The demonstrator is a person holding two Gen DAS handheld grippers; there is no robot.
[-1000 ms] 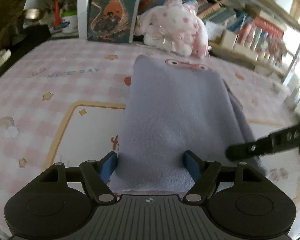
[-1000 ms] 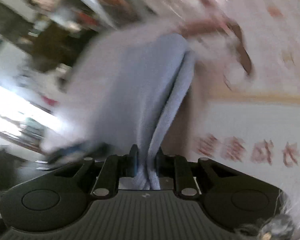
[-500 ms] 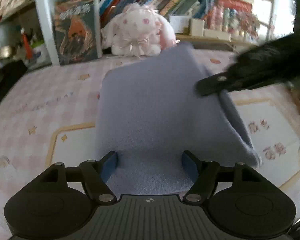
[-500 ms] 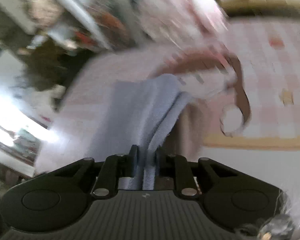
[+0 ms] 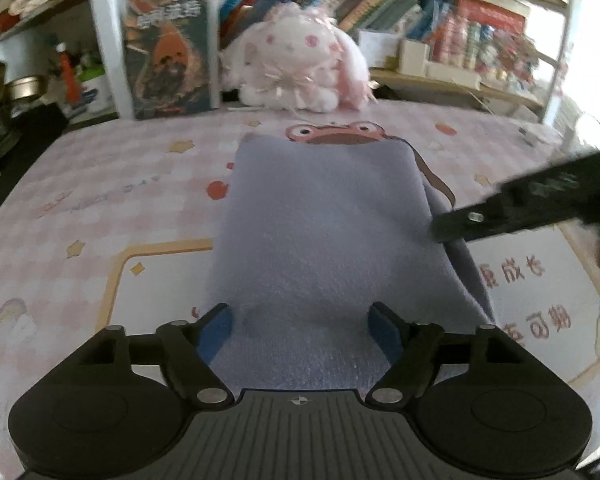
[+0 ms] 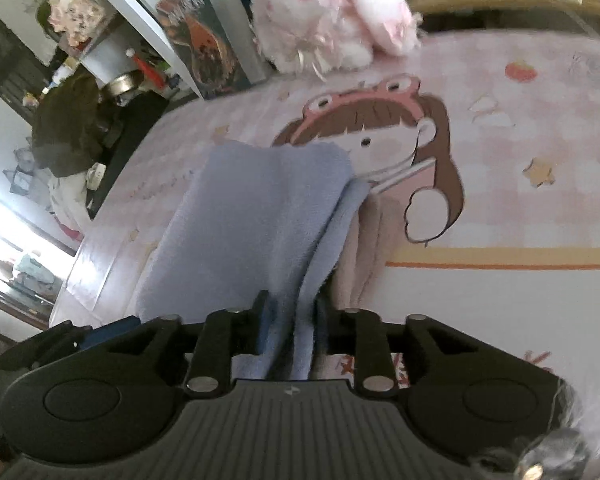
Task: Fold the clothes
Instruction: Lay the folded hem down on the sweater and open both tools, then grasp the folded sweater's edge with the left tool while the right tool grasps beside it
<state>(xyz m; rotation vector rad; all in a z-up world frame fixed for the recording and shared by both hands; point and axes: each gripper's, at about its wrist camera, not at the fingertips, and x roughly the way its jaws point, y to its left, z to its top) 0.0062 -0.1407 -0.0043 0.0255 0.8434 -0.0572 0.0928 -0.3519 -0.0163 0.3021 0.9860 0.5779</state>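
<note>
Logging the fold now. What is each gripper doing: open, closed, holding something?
Left gripper: open and opening, fingers astride the blue cloth, not pressing it.
Right gripper: opening, cloth edge between its fingers.

A pink checked mat (image 5: 112,184) printed with stars, lettering and a cartoon girl covers the bench. Behind it a white shelf upright (image 5: 102,36) rises beside a bookshelf (image 5: 452,20) packed with books, with a pink-and-white plush rabbit (image 5: 300,70) and a large dark-covered book (image 5: 170,52) leaning at its foot. Strong daylight glares in from the right edge of the left wrist view.
</note>
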